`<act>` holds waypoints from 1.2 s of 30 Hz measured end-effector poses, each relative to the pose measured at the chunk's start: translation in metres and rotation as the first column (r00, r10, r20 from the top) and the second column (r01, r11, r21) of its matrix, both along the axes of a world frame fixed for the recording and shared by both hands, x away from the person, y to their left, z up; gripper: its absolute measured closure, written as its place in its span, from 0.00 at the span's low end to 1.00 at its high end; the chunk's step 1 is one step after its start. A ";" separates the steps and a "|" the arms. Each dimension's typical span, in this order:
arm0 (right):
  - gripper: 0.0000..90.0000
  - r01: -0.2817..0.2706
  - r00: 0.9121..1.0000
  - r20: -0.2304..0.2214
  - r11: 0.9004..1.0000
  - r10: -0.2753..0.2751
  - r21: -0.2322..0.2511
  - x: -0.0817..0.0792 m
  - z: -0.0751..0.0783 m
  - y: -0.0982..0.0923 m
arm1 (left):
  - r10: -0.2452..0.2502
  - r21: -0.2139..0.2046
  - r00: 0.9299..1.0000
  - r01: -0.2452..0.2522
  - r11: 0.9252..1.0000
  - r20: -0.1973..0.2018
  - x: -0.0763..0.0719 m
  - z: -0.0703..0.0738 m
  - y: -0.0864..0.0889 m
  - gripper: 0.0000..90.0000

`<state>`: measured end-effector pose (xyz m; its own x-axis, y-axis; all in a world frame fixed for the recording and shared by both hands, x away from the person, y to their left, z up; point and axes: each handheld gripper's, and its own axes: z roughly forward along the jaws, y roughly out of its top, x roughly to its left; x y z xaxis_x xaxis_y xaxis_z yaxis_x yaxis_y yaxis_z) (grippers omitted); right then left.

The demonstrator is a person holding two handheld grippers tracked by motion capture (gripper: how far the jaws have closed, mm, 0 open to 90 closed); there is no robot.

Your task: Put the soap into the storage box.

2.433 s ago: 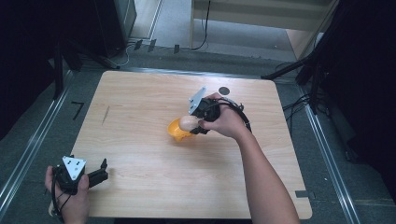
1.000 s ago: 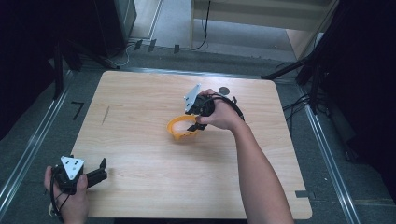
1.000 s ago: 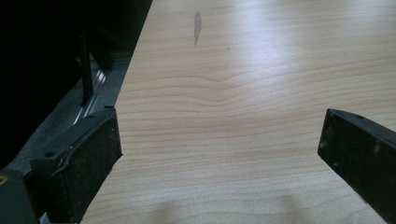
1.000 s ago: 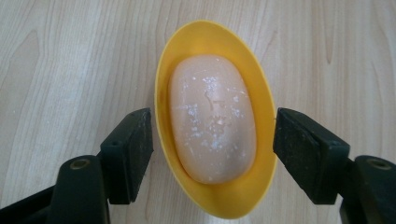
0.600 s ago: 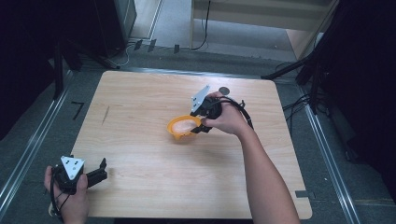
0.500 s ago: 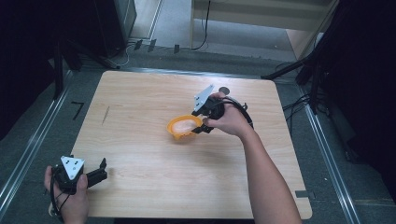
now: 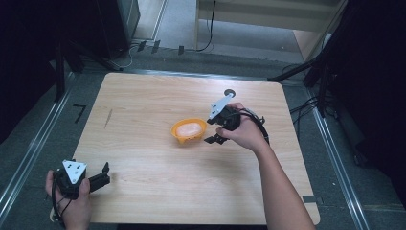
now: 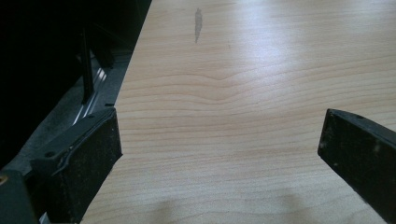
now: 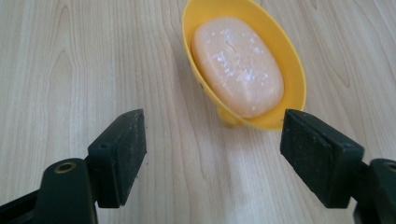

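Note:
A yellow oval soap dish [image 7: 179,137] stands near the middle of the wooden table [image 7: 143,96], with a pale orange bar of soap [image 7: 188,128] lying in it. My right gripper [image 7: 210,132] is just to the right of the dish; its jaws have just been opening and stand apart, with nothing pressed between the pads. In the right gripper view the dish [image 9: 293,70] and soap [image 9: 238,65] lie just ahead of the right gripper [image 9: 212,135]. My left gripper [image 7: 104,174] rests at the near left corner, open over bare wood, as the left gripper [image 8: 219,140] view confirms.
A small dark round thing [image 7: 231,91] sits on the table near the far edge. A dark streak [image 7: 109,118] marks the wood at the left. Beyond the table edges lie metal rails [image 7: 28,158], cables [image 7: 306,103] and dark floor.
The dish went from tilted in the right gripper to standing on the table. The right gripper has let go, opened and drawn back to the right. The left gripper has not moved.

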<state>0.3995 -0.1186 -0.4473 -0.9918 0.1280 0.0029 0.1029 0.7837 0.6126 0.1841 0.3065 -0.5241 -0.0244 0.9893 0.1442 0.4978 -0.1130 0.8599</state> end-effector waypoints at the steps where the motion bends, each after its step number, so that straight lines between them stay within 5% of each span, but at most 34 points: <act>1: 0.23 0.014 1.000 0.004 1.000 -0.014 -0.003 -0.001 0.000 -0.001 | 0.000 0.001 1.000 0.000 1.000 0.000 0.000 0.000 0.000 0.00; 4: 0.18 0.084 0.995 0.058 0.996 -0.081 -0.037 -0.008 -0.002 -0.005 | 0.001 0.003 1.000 -0.001 1.000 -0.001 0.000 0.000 0.000 0.00; 16: 0.16 0.161 0.985 -0.067 0.987 -0.159 0.013 -0.025 -0.016 -0.032 | -0.001 0.008 1.000 0.001 1.000 -0.002 0.000 0.000 -0.001 0.00; 23: 0.16 0.215 0.974 -0.082 0.976 -0.213 0.022 -0.037 -0.026 -0.048 | -0.001 0.008 1.000 0.001 1.000 -0.003 0.000 0.000 -0.001 0.00; 36: 0.15 0.334 0.941 -0.070 0.941 -0.331 0.048 -0.062 -0.040 -0.077 | -0.003 0.015 1.000 0.003 1.000 -0.005 0.000 0.000 -0.001 0.00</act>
